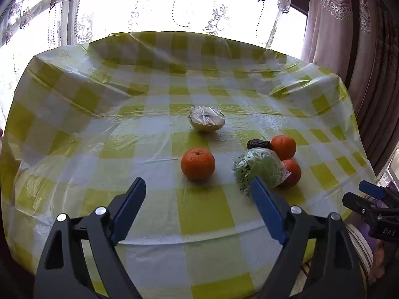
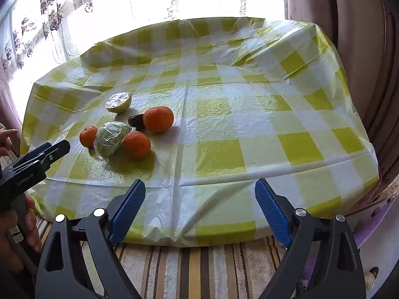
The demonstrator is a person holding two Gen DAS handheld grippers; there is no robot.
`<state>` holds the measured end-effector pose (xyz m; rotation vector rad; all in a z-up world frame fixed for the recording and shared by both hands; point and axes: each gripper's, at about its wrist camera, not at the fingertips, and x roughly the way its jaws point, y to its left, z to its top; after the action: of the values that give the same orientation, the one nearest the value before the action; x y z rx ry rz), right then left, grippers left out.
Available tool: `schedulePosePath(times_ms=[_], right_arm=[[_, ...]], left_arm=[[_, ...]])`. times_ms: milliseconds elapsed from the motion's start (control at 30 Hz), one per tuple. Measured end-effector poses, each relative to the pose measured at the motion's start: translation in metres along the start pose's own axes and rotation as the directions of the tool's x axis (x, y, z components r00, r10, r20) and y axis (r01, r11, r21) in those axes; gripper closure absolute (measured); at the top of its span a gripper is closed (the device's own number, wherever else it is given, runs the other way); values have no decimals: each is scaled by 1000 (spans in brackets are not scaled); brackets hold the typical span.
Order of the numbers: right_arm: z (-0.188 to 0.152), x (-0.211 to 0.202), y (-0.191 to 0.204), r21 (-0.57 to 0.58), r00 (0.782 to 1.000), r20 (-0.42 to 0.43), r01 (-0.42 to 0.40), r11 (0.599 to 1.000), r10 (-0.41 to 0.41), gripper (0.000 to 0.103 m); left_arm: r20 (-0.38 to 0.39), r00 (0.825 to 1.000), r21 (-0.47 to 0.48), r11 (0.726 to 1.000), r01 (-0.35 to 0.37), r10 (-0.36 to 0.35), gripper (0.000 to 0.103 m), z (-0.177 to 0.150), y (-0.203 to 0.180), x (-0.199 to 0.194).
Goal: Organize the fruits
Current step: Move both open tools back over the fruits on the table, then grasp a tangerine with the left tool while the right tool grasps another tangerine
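Three oranges lie on the checked tablecloth: one alone (image 1: 198, 163), two (image 1: 283, 147) (image 1: 291, 172) beside a green fruit wrapped in plastic film (image 1: 259, 167). A dark date (image 1: 258, 144) sits behind it. A halved fruit under film (image 1: 207, 118) lies further back. My left gripper (image 1: 198, 186) is open above the near table, nothing between its fingers, the lone orange just beyond. My right gripper (image 2: 200, 190) is open over the table's near edge, well right of the fruit cluster (image 2: 112, 138). Each gripper shows at the edge of the other's view.
The round table (image 2: 299, 149) has a yellow-and-white checked plastic cover. Lace curtains and a bright window stand behind it, a heavy pink drape (image 1: 349, 49) on the right. A striped rug (image 2: 199, 269) lies below the table edge. A hand (image 2: 15, 224) holds the left gripper.
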<state>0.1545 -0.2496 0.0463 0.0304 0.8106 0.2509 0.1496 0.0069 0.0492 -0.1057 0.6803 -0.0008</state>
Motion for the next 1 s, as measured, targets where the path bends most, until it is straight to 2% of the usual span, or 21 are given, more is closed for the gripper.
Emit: schedulePosePath(times_ms=[233,467,633,800,1000], right_arm=[[16,32,32,-53,1000,-19,-17,998,16,17],[29,51,54,-110,999,-28,-25,994,22,20],[34,67,60,-123,998,-67,-26,992,18,32],[35,75,66,-144,996,-86,-37,989,25,37],[33,78,75,-183,995,-92,-57,981,41,59]], left_arm=[[-73,997,-50,999,-5,1,28,11,15,36],[-93,996,-51,999,-2,-2,31,17,12,54],[-113,993,-43,999,5,-10,37,18,9,64],[-122,992,-46,999,9,-15,42,17,10,69],[-113,993,-8,999,40,-40,61,16,2,70]])
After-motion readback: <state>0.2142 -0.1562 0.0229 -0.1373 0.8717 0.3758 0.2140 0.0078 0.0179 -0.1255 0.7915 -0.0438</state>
